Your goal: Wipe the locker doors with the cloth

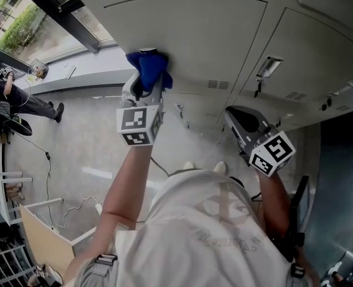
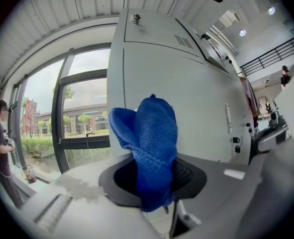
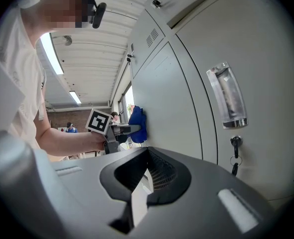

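The blue cloth (image 1: 148,67) is bunched in my left gripper (image 1: 145,84), which is shut on it and holds it against a pale grey locker door (image 1: 200,34). In the left gripper view the cloth (image 2: 152,143) sticks up from between the jaws, with the door (image 2: 187,98) right behind it. My right gripper (image 1: 237,119) hangs lower and to the right, close to the lockers, shut and holding nothing. The right gripper view looks along its closed jaws (image 3: 146,168) beside a door with a clear handle (image 3: 228,96) and a key (image 3: 235,143). Further along that door are the cloth (image 3: 137,123) and the left gripper (image 3: 124,128).
A large window (image 1: 39,17) stands left of the lockers. A person (image 1: 21,100) is by the window sill. A pale wooden table (image 1: 45,238) and cables (image 1: 75,208) lie on the floor at the lower left. More locker doors (image 1: 320,52) run to the right.
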